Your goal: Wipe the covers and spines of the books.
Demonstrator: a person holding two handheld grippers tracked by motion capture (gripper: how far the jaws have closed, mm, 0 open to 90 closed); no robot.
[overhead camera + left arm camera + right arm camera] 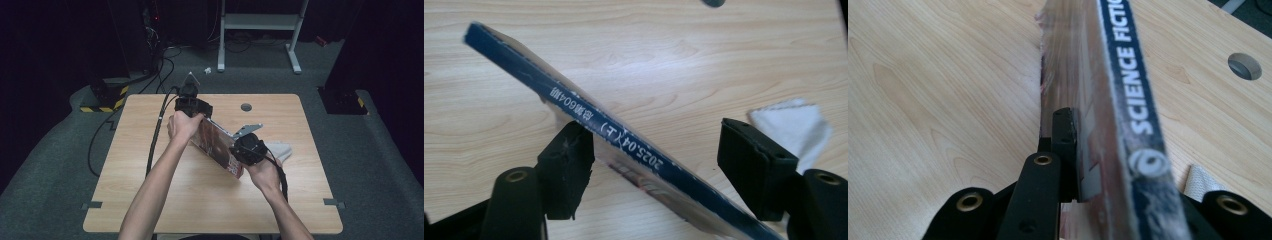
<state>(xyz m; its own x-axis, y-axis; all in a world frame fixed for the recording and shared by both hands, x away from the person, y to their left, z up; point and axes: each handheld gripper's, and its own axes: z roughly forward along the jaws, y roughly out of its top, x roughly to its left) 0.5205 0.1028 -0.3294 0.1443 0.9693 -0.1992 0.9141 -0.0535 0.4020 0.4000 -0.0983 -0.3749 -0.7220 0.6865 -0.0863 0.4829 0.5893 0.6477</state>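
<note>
A thin magazine (pixel 217 145) with a dark blue spine stands on edge above the wooden table, slanting from the far left to the near right. My right gripper (pixel 239 145) is shut on its near end. In the right gripper view one black pad (pixel 1065 132) presses flat on the cover beside the spine (pixel 1135 95), and the other jaw is hidden behind the magazine. My left gripper (pixel 200 114) is at the far end. In the left gripper view the spine (pixel 589 120) runs diagonally between the wide-open jaws, close to the left pad (pixel 569 160) and well apart from the right pad (pixel 751 162).
A white cloth (pixel 280 150) lies on the table (pixel 150 200) just right of the magazine's near end. A round grey cable hole (pixel 246 106) sits near the table's far edge. Black cables trail off the far left side.
</note>
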